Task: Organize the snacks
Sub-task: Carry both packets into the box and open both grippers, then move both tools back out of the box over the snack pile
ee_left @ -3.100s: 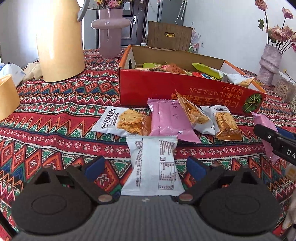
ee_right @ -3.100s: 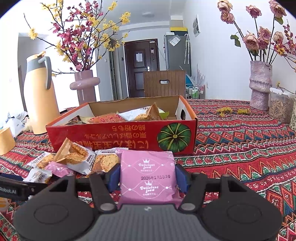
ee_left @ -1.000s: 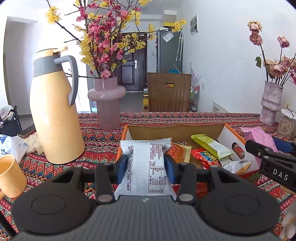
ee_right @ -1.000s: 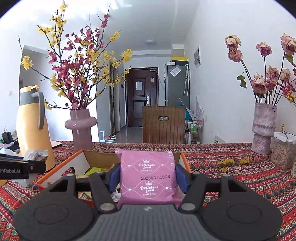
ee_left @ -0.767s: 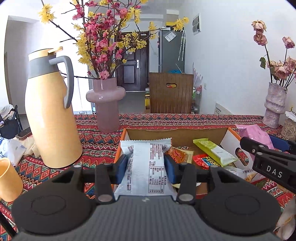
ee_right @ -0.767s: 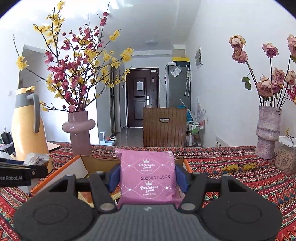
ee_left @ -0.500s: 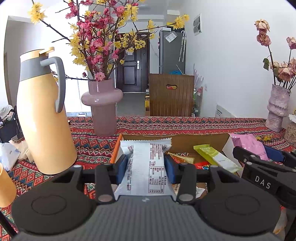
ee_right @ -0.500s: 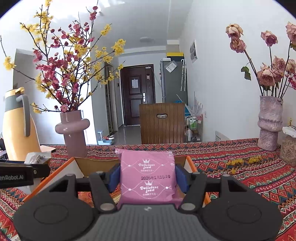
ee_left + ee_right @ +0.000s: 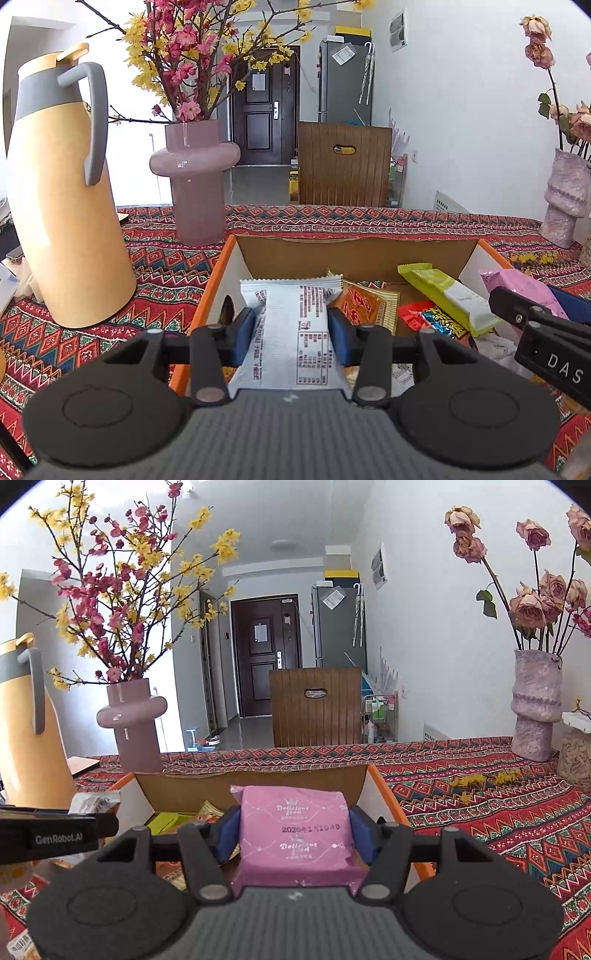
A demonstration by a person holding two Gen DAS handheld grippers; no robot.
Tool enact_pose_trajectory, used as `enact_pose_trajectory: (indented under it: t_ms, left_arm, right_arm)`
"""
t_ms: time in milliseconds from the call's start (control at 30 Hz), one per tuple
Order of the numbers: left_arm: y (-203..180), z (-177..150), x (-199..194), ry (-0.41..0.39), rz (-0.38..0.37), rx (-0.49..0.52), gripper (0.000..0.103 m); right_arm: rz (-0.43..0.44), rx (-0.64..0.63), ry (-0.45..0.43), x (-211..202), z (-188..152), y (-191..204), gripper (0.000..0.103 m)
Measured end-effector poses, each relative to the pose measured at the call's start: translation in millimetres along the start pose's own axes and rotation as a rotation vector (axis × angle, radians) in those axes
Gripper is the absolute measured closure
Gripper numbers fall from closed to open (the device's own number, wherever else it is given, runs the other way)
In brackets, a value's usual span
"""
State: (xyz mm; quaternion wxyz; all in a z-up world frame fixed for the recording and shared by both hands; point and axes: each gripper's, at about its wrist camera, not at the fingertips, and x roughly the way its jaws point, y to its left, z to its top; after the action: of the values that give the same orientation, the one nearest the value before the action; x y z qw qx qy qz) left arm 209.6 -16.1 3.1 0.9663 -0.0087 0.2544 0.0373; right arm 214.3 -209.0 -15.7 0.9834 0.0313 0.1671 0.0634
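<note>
My left gripper is shut on a white snack packet and holds it over the left end of the open cardboard box. Inside the box lie an orange packet, a lime-green packet and a red packet. My right gripper is shut on a pink snack packet, held over the right end of the same box. Each gripper shows at the side of the other's view, the right one with its pink packet, the left one with its white packet.
A yellow thermos jug and a pink vase of blossom branches stand left of the box on the patterned tablecloth. A mottled vase of dried roses stands at the far right. A brown chair back rises behind the table.
Both grippers have moved forward and down over the box with their packets still held. The box now looks nearer and larger in both views.
</note>
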Motion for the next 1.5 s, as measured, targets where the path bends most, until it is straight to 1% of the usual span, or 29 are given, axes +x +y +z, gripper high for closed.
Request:
enact_pose_trajectory:
  t_ms: [133,267,300,333,367,400,433,467,500,533,567,600,800,1100,1233,1400,1500]
  left_arm:
    - [0,-1,-3,-0.013,-0.003,0.004,0.059]
    - [2,-1,-5,-0.029,-0.008,-0.012,0.057]
    - [3,-2,-7,-0.035,-0.005,-0.019,0.051]
    - [4,-2,-7,-0.041,0.002,-0.026,0.041]
    - [5,-2,-9,-0.050,0.011,-0.031,0.036]
    - [5,-1,-10,-0.059,0.017,-0.036,0.029]
    - [6,-1,-11,-0.064,0.021,-0.042,0.024]
    - [7,0,-11,-0.068,0.024,-0.046,0.022]
    - [8,0,-12,-0.071,0.028,-0.051,0.015]
    - [8,-1,-12,-0.074,0.035,-0.057,0.005]
    - [9,-1,-13,-0.080,0.047,-0.066,0.000]
    - [10,-1,-13,-0.086,0.058,-0.073,0.000]
    - [15,-1,-8,-0.063,0.064,-0.100,0.000]
    - [15,-1,-6,-0.052,0.082,-0.103,0.000]
    - [15,5,-15,-0.058,0.100,-0.107,0.000]
    - [20,8,-32,-0.054,0.080,-0.123,0.000]
    - [24,7,-43,-0.049,0.064,-0.121,0.000]
  right_arm:
    - [0.000,0.007,0.004,-1,-1,-1,0.042]
    - [0.002,0.014,0.001,-3,-1,-3,0.042]
    - [0.000,0.020,-0.002,-4,-1,-4,0.041]
    - [-0.001,0.029,-0.008,-6,0,-6,0.034]
    - [-0.002,0.039,-0.016,-8,0,-8,0.026]
    - [-0.002,0.049,-0.024,-10,1,-9,0.024]
    - [-0.001,0.062,-0.031,-12,2,-12,0.021]
    - [-0.001,0.073,-0.035,-14,3,-13,0.017]
    - [-0.002,0.084,-0.037,-15,3,-15,0.014]
    - [-0.004,0.094,-0.038,-15,3,-17,0.008]
    - [-0.005,0.102,-0.039,-16,3,-18,0.004]
    - [-0.007,0.109,-0.040,-17,3,-19,0.004]
    - [-0.016,0.121,-0.029,-18,1,-19,0.002]
    - [-0.020,0.117,-0.023,-18,0,-18,0.002]
    - [-0.016,0.117,-0.027,-19,0,-18,0.002]
    - [0.001,0.093,-0.024,-24,2,-15,0.002]
    - [0.013,0.060,-0.030,-36,4,-9,0.002]
